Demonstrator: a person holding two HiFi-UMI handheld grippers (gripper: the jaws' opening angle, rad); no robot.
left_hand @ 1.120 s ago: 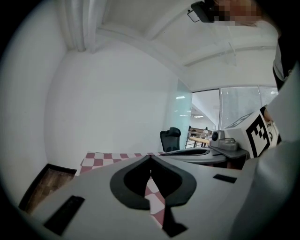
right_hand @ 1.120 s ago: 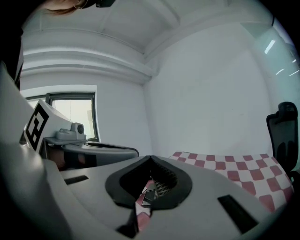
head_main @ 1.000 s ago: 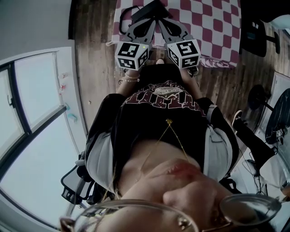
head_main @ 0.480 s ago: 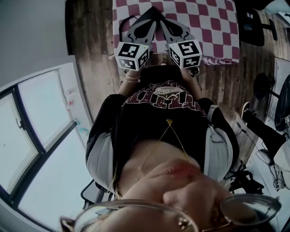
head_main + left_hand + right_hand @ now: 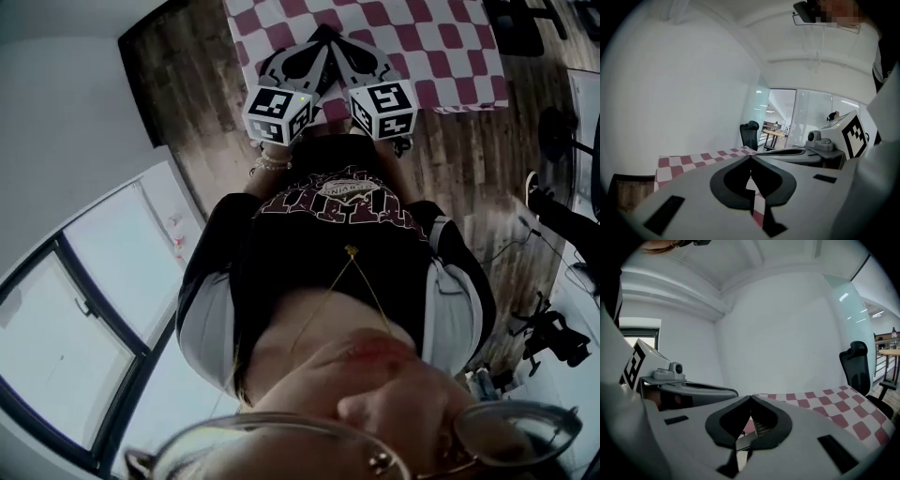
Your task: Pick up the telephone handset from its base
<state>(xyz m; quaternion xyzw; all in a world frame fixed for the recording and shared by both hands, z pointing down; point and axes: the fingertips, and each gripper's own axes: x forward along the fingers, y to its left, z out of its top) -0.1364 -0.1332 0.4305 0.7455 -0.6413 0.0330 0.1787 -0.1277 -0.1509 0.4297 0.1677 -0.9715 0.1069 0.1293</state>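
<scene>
- Head view: no handset is shown; the checkered table is found straight ahead.
- Shut and empty, the left gripper and the right gripper are judged equally near.

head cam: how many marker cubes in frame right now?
2. Left cube and right cube sit side by side just above the person's shirt, at the near edge of the checkered tablecloth. Both are in full view, and none looks hidden.
</scene>
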